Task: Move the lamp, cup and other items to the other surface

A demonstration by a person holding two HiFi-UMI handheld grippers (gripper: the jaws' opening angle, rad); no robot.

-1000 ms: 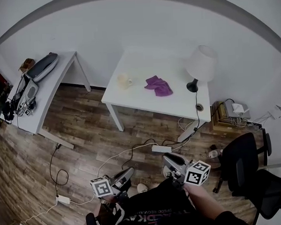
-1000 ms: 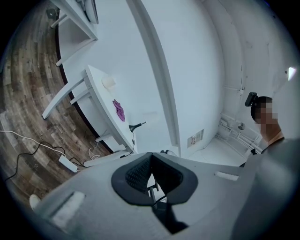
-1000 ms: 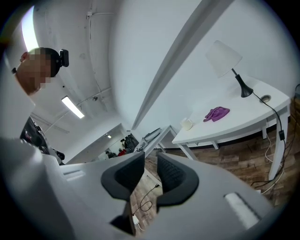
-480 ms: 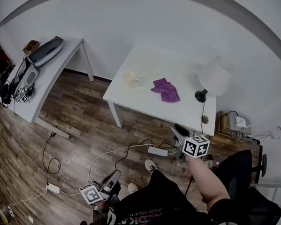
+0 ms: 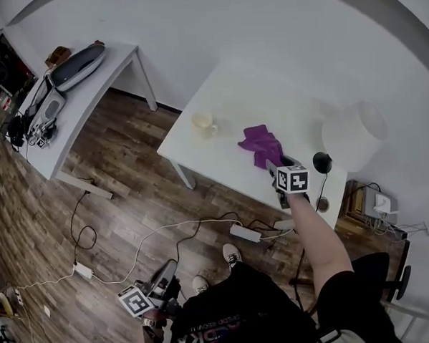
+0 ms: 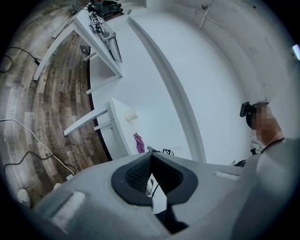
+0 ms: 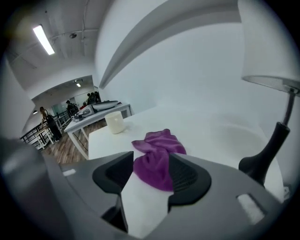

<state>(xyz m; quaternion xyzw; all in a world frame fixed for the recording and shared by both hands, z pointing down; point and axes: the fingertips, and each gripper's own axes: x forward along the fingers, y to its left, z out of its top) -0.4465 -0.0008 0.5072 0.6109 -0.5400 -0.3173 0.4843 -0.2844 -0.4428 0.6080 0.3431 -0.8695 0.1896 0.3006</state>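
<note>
At far left stands a second counter (image 5: 116, 68), loaded with gear at its far-left end, probably the destination. Low in the head view the left hand-held gripper (image 5: 164, 272) hangs over the wooden floor (image 5: 116, 208), its jaws together with nothing between them. On the white counter (image 5: 214, 156) the cup (image 5: 203, 124) stands upright towards the left side, well apart from the purple cloth (image 5: 260, 143), which lies crumpled further right. The right hand-held gripper (image 5: 277, 164) sits at the cloth's near end. Its jaws have just been opening and now stand wide apart, with the bunched end of the cloth framed between them but neither pad pressing on it. The lamp (image 5: 354, 132) stands at the right, its black base (image 5: 321, 161) just beside that gripper.

The step in hand looks like picking up the cloth. To do it well, lower the jaws until they straddle the thickest fold, keep the tips close to the counter, and close on the bunch rather than on a loose edge, so that it lifts in one piece. Keep the approach clear of the lamp's base
</note>
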